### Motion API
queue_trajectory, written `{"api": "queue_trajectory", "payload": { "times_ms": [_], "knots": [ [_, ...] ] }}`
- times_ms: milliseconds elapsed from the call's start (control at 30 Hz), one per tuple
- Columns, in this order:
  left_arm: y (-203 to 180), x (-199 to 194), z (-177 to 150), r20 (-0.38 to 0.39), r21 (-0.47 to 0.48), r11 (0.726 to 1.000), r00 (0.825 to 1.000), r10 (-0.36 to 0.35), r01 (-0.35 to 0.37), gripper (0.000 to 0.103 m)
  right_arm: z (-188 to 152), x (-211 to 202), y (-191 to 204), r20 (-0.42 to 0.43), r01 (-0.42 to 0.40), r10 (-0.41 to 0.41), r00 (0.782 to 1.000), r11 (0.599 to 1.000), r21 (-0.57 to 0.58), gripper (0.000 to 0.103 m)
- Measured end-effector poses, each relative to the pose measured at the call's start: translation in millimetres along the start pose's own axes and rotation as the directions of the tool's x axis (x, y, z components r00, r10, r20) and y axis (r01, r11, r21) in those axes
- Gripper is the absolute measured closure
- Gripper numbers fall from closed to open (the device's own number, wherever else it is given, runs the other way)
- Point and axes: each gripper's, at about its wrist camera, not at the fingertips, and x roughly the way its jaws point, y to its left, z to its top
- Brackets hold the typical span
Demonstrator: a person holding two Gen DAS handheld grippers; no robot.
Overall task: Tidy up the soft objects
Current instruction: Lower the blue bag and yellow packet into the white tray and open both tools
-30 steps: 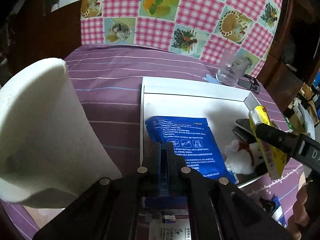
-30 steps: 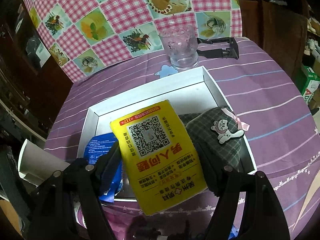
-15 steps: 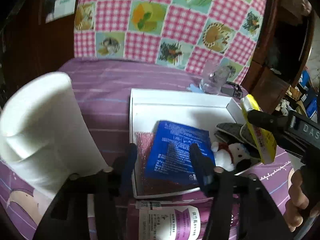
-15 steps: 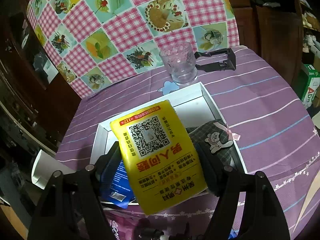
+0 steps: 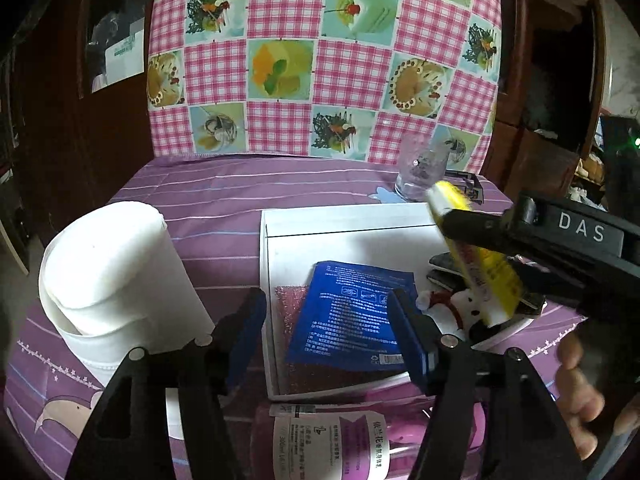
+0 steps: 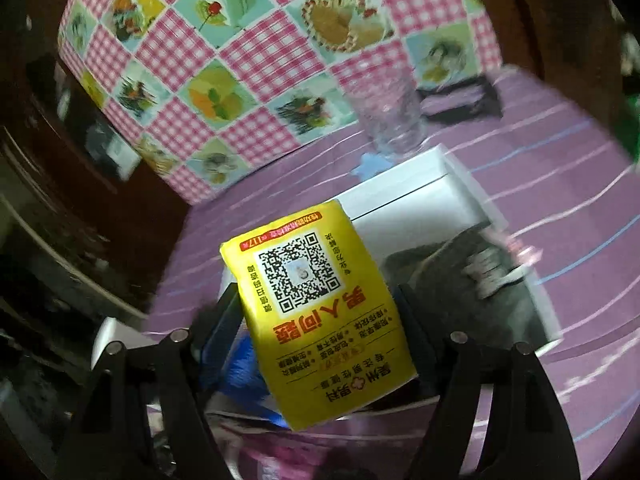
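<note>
A white tray point(image 5: 344, 220) lies on the purple cloth. In it lie a blue packet point(image 5: 352, 316) on a pink bubble pouch point(image 5: 290, 312), a small white plush point(image 5: 460, 308) and a dark plaid pouch point(image 6: 460, 280). My left gripper point(image 5: 326, 340) is open and empty, drawn back above the tray's near edge. My right gripper point(image 6: 316, 312) is shut on a yellow tissue pack point(image 6: 320, 312) and holds it above the tray. The pack also shows in the left wrist view point(image 5: 476, 248).
A white foam roll point(image 5: 116, 280) stands left of the tray. A clear glass point(image 5: 420, 172) and a black clip point(image 5: 468, 184) sit behind it. A pink bottle point(image 5: 340, 440) lies at the near edge. A checkered cloth point(image 5: 320, 60) hangs behind the table.
My left gripper let go of the blue packet, opened and pulled back; the packet now lies in the tray. My right gripper rose and swung left with the yellow pack.
</note>
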Motion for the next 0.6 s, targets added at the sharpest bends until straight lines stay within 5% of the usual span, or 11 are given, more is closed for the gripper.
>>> {"api": "queue_trajectory", "payload": {
  "times_ms": [167,333,600],
  "knots": [
    [0.7,0.4,-0.7,-0.008,-0.008,1.000,1.000,-0.014,0.013,0.040,-2.2,12.9,-11.2,-0.078,-0.085,0.092,0.993,0.992,0.096,0.022],
    [0.9,-2.0,-1.1,-0.009,-0.013,1.000,1.000,-0.019,0.019,0.040,2.5,-1.9,-18.0,-0.006,-0.079,0.080,0.997,0.991,0.110,0.016],
    [-1.6,-7.9,0.6,0.016,0.005,1.000,1.000,-0.012,0.012,0.036,11.3,-22.6,-7.4,0.040,0.058,-0.059,0.997,0.998,0.015,0.016]
  ]
}}
